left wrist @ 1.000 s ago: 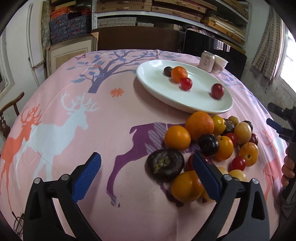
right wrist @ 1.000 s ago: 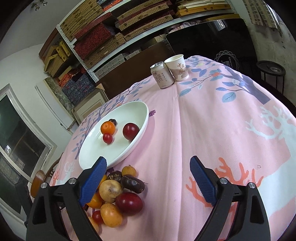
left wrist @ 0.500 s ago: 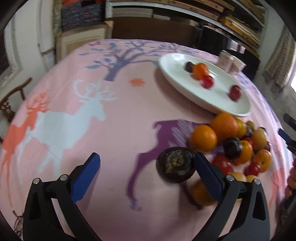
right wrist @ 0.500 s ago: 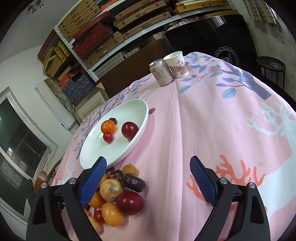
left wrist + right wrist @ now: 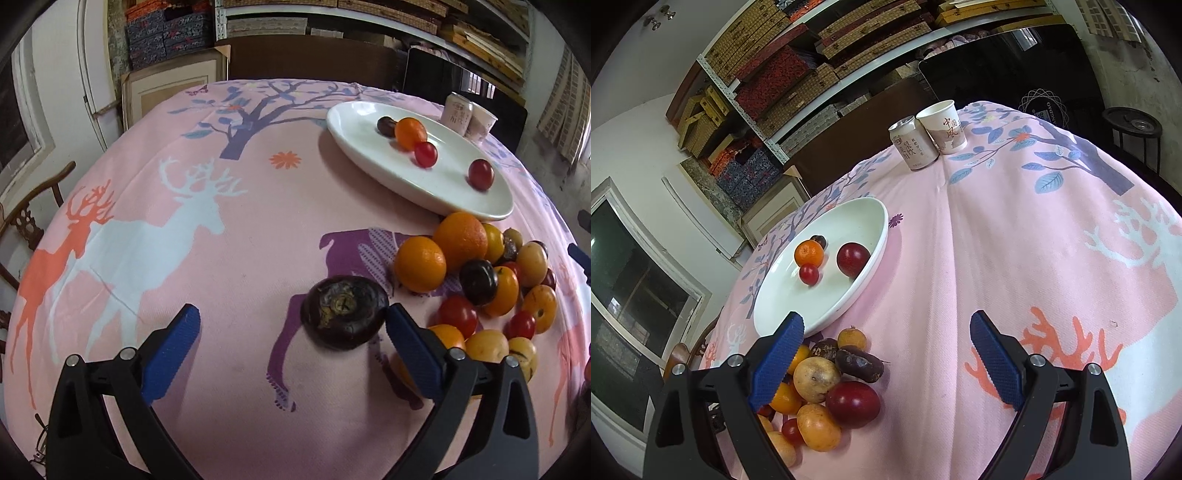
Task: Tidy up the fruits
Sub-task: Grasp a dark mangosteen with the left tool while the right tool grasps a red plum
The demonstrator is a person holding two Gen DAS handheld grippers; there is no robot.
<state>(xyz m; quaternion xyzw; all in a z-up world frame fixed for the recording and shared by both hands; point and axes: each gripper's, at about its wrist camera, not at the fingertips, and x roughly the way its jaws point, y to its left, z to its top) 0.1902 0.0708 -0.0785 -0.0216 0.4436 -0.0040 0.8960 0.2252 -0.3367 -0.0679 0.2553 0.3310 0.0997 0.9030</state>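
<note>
Jaws of the left gripper (image 5: 293, 339) stand wide apart, low over the desk (image 5: 229, 258). White plate (image 5: 369, 162), far right: small dark fruit (image 5: 386, 126), orange (image 5: 410, 133), two red fruits (image 5: 425, 154). Can (image 5: 457, 112) and paper cup (image 5: 480, 123) beyond the plate. Fruit pile (image 5: 491, 280) lies right, near the plate's near rim. Dark wrinkled fruit (image 5: 345, 312) sits between the jaws, touching the right pad, well apart from the left pad.

Right view: right gripper (image 5: 886, 358) jaws also apart, nothing between them. Plate (image 5: 783, 314) far left with the same four fruits. Fruit pile (image 5: 827, 387) lies near left, partly hidden behind the left pad. Can (image 5: 914, 147) touches cup (image 5: 945, 127), far centre.
</note>
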